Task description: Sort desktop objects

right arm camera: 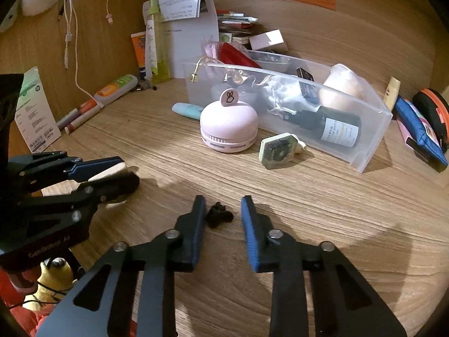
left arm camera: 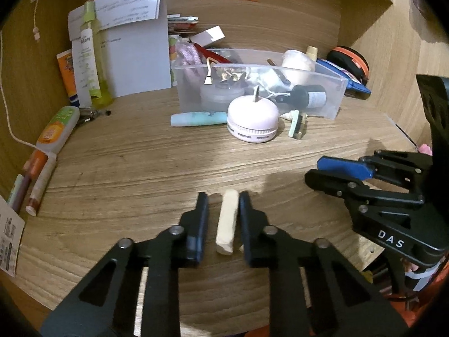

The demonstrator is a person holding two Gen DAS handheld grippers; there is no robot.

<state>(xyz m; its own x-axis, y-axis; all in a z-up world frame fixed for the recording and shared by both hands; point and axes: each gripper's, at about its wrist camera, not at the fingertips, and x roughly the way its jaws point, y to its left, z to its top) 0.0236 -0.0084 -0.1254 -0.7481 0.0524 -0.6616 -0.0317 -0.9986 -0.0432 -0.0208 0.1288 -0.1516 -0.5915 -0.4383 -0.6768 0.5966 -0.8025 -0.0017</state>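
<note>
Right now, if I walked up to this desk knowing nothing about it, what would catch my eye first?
Probably the two black grippers low over the near edge of the wooden desk: the left gripper has a pale stick between its fingers, and the right gripper has a small black clip between its. Behind them sits a round pink gadget in front of a clear plastic bin crammed with bottles and odds and ends.

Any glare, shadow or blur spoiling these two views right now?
Left wrist view: warm dim light, fisheye bending, dark corners; the cream stick stays sharp, paper is pale but readable. Right wrist view: shadows cross the desk; the small black object reads poorly.
</note>
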